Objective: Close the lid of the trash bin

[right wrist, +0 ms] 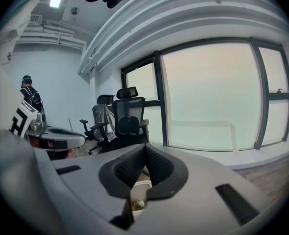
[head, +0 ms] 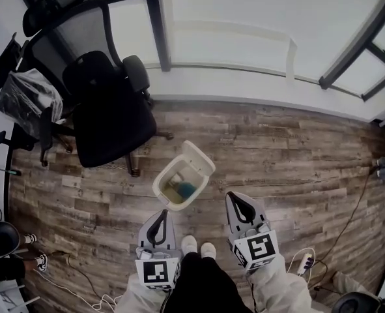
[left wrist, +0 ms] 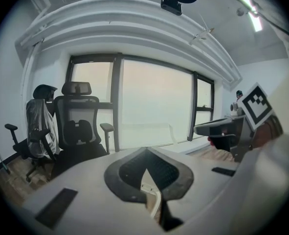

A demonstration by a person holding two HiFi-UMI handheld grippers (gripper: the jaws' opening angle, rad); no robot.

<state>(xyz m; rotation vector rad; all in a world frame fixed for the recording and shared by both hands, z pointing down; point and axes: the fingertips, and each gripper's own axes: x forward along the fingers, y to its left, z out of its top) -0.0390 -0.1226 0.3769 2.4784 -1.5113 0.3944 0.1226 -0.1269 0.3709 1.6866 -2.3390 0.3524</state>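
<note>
A small white trash bin (head: 179, 186) stands on the wooden floor just ahead of my feet. Its hinged lid (head: 197, 158) is tipped open toward the far side, and a teal item lies inside. My left gripper (head: 161, 214) hangs near the bin's front left and my right gripper (head: 235, 199) to its right; neither touches it. Both are shut with nothing in them. In the left gripper view the jaws of the left gripper (left wrist: 145, 153) meet, with the bin's rim (left wrist: 153, 192) below them. The right gripper (right wrist: 145, 150) likewise shows the bin (right wrist: 139, 192) under its jaws.
A black office chair (head: 104, 109) stands left of the bin, and a second chair with a grey wrap (head: 26, 93) sits behind it. A window wall (head: 244, 25) runs along the far side. Cables and a power strip (head: 306, 261) lie at the right. Someone's feet (head: 36, 259) show at the left.
</note>
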